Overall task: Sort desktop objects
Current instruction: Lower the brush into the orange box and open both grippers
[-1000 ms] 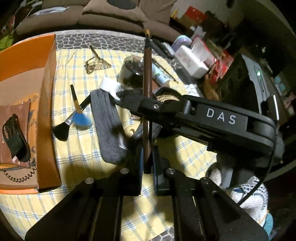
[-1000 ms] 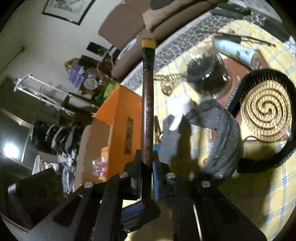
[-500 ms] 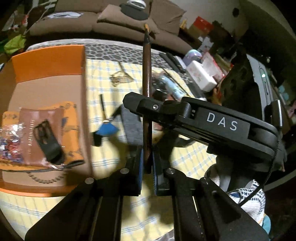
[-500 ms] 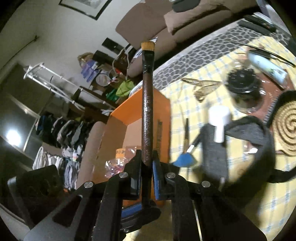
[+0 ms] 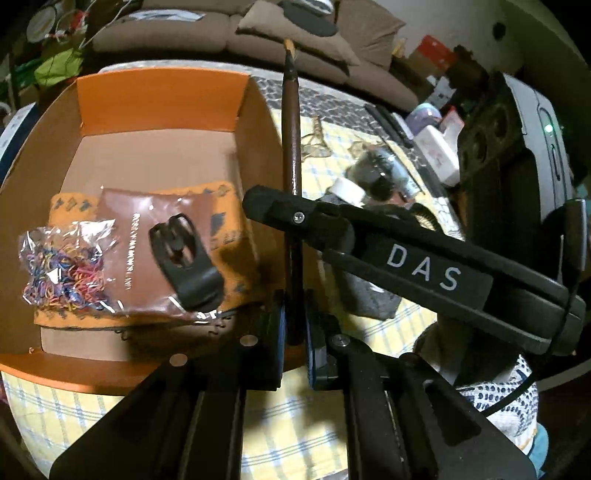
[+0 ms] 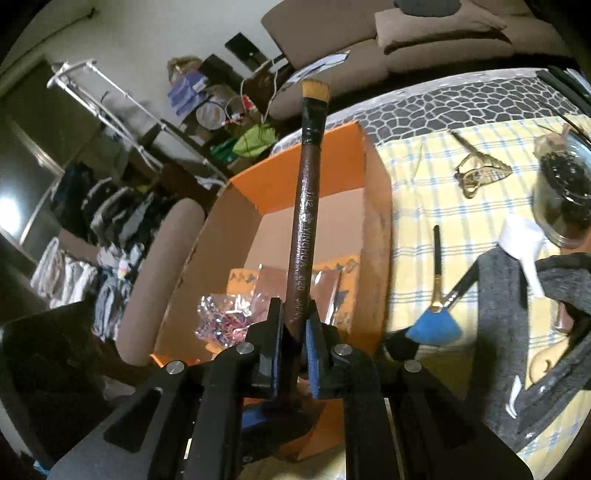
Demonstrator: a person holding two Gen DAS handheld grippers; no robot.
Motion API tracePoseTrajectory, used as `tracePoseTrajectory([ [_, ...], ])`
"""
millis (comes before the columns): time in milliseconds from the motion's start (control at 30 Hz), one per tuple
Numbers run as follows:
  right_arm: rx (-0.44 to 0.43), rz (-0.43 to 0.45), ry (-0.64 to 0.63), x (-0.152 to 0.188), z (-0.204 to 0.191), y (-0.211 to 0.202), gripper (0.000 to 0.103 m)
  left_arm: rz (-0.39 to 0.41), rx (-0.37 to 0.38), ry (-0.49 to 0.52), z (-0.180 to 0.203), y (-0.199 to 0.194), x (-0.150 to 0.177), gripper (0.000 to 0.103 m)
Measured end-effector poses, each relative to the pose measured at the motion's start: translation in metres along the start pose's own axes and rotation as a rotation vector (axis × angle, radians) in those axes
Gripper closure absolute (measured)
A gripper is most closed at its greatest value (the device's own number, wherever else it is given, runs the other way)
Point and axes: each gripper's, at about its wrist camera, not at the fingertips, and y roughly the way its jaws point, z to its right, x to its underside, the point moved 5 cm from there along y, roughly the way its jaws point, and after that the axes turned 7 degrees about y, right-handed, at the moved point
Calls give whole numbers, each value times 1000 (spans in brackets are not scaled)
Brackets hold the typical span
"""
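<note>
A long brown paint brush (image 5: 291,147) with a tan tip is clamped by both grippers at once. My left gripper (image 5: 295,325) is shut on its lower end. The right gripper (image 5: 273,210), marked DAS, reaches in from the right and pinches the handle higher up. In the right wrist view the brush (image 6: 306,206) stands between the shut fingers of the right gripper (image 6: 295,332). The brush hangs over the right wall of an open orange box (image 5: 162,99), also visible as the box (image 6: 376,206). Inside lie a bag of coloured rubber bands (image 5: 66,266), a brown packet (image 5: 147,236) and a black clip (image 5: 184,266).
On the yellow checked tablecloth (image 6: 417,206), right of the box, lie a blue fan brush (image 6: 436,325), a grey cloth (image 6: 509,332), a white-capped bottle (image 6: 524,240), a glass jar (image 6: 565,192) and a gold hair claw (image 6: 476,173). A brown sofa (image 5: 258,33) stands behind the table.
Both grippers have carried the brush leftward across the table. The orange box has come from the left edge to directly under them. The grey cloth and fan brush have slid off to the right.
</note>
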Motion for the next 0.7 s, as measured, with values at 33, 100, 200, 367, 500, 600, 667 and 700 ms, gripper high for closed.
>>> tracePoseTrajectory([
  [33,12,-5,-1,1,0,4,90,-4,1,-2,-2,0,1,95],
  [100,43,-11,-10,2,0,9,89,-17,10,-12,-5,3,3,95],
  [200,75,-6,-25,2,0,11,89,-35,20,-15,-5,5,4,95],
  [367,95,8,-21,0,3,7,91,-48,11,1,-2,8,5,95],
  [500,112,37,-18,-5,4,-3,77,-52,4,-8,-4,9,5,94],
  [600,103,60,-4,-10,6,-12,77,-54,-3,-8,-4,10,5,94],
  [667,102,72,-3,-12,6,-17,75,-57,-10,-10,-4,12,5,94],
  [700,105,77,-3,-13,7,-19,72,-59,-14,-9,-5,13,5,94],
])
